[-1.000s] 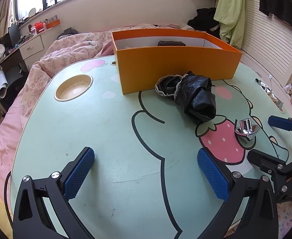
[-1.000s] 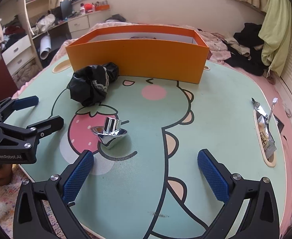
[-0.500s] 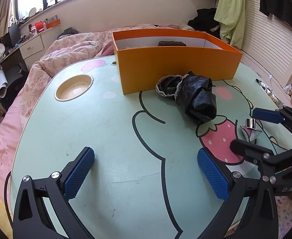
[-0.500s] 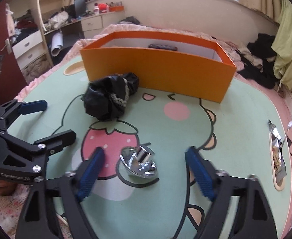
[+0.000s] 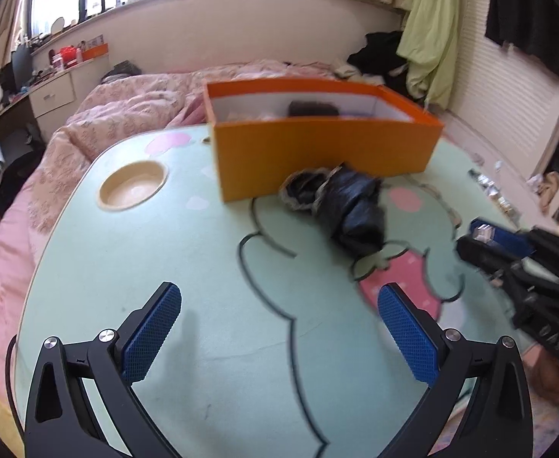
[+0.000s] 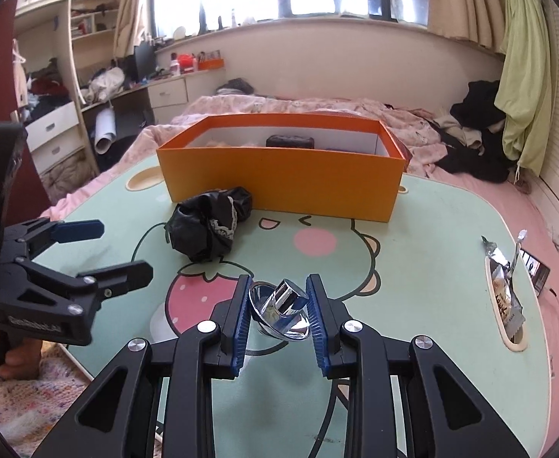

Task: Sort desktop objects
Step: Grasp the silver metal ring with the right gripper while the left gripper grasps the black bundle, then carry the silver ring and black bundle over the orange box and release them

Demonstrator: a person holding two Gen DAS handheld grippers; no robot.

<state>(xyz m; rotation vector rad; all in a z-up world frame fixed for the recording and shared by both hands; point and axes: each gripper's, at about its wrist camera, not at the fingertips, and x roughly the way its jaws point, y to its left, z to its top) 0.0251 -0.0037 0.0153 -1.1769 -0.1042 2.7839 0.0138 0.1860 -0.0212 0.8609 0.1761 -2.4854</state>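
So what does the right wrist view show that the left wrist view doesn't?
Only the right wrist view shows the shiny chrome piece whole, between the right gripper as its fingers close on it, plus the snack wrapper in the table's side slot. Only the left wrist view shows the round cup recess clearly. Both share the orange box, the black bundle and the open left gripper.

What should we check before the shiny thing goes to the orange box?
1. Shiny metal piece sits between the right tongs, whose pads are closing on it: ok.
2. Firm grip on both sides: cannot tell.
3. Orange box is open on top with room inside: ok.
4. Black crumpled bag lies in front of the box, left of a straight path: ok.
5. Left tongs are open, empty and off to the side: ok.
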